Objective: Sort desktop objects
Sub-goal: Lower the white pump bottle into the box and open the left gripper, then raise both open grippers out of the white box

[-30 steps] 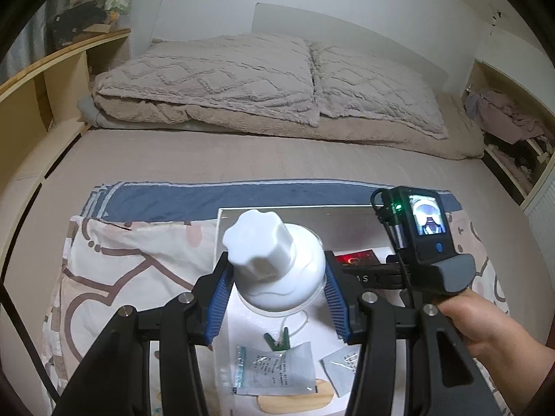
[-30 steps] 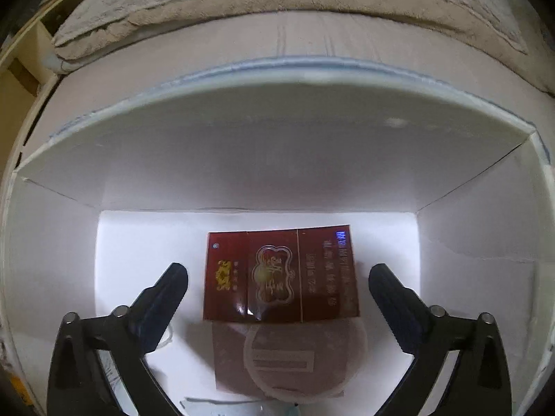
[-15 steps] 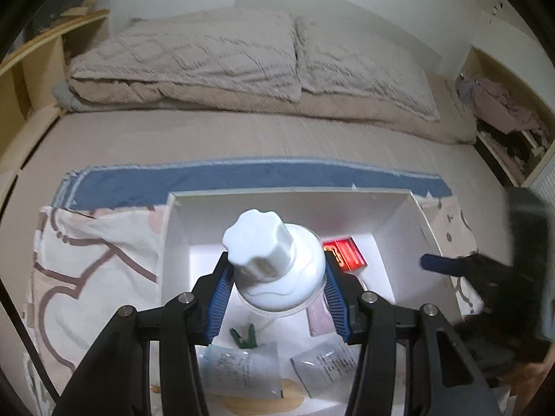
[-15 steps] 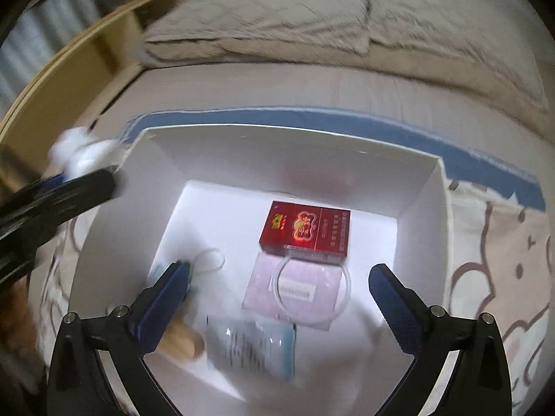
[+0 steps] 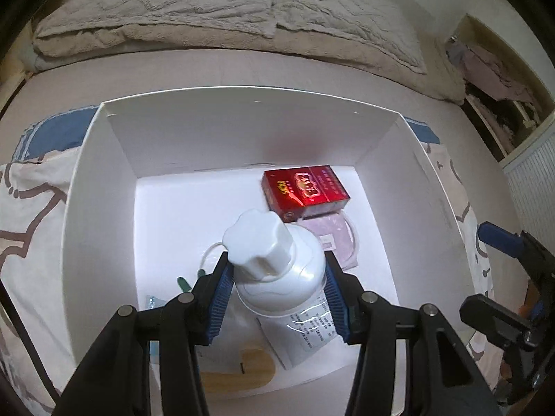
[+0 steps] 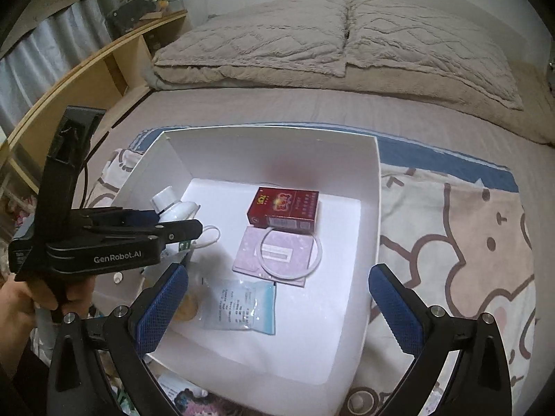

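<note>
The left tongs (image 5: pixel 275 286) hold a white bottle (image 5: pixel 281 270) tight between their blue pads, one pad on each side. The bottle has a bumpy white cap and hangs over the inside of a white box (image 5: pixel 242 128). The box sits on a cartoon blanket (image 6: pixel 461 242) on a bed.

Inside the box lies a red pack (image 5: pixel 305 190) near the back wall. Just in front of it is a pale purple card (image 6: pixel 277 253) with a white ring (image 6: pixel 291 253) on top. A small clear packet with writing (image 6: pixel 242 306) lies nearer the front. A tan wooden piece (image 5: pixel 239 371) lies at the front too, partly hidden.

The right tongs (image 6: pixel 277 308) are wide open and hold nothing. They hang above the front of the box. A hand (image 6: pixel 20 305) grips the handle of the left tongs.
</note>
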A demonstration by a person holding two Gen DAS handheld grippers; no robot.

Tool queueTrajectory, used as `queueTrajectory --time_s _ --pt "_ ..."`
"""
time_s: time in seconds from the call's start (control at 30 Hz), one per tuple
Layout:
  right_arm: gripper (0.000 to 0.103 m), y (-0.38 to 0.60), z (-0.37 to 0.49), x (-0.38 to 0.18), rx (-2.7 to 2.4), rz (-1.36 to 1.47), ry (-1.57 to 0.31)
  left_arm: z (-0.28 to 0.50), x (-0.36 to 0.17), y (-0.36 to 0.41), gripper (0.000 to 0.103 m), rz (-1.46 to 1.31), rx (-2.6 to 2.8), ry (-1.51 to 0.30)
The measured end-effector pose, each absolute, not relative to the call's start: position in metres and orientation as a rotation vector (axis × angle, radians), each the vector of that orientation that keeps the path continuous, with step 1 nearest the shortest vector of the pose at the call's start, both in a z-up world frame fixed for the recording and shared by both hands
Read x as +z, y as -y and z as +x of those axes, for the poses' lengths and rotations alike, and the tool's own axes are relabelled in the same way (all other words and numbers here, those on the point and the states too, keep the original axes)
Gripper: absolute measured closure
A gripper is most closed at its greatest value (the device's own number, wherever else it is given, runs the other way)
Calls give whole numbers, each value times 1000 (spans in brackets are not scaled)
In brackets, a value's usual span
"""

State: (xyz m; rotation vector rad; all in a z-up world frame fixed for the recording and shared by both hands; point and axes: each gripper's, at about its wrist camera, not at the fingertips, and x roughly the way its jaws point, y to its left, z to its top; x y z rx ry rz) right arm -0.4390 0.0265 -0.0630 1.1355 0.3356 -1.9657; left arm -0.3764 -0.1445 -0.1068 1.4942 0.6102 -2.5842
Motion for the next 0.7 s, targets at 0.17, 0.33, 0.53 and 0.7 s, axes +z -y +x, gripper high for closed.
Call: queueTrajectory --time_s 0.17,0.33,0.53,0.7 --pt "0 -35 -436 -61 -1981 1132 -293 -376 -111 144 37 1471 -2561 -618" --pt "0 -39 -433 -58 -1994 1122 -286 -369 -104 144 31 1424 -2573 -574" --pt "0 -47 -429 -52 -2020 1100 -245 -359 -94 141 31 1384 -2593 -566" --pt "0 -55 -425 -45 -2048 1067 -202 -351 -81 133 31 1333 -2627 -551"
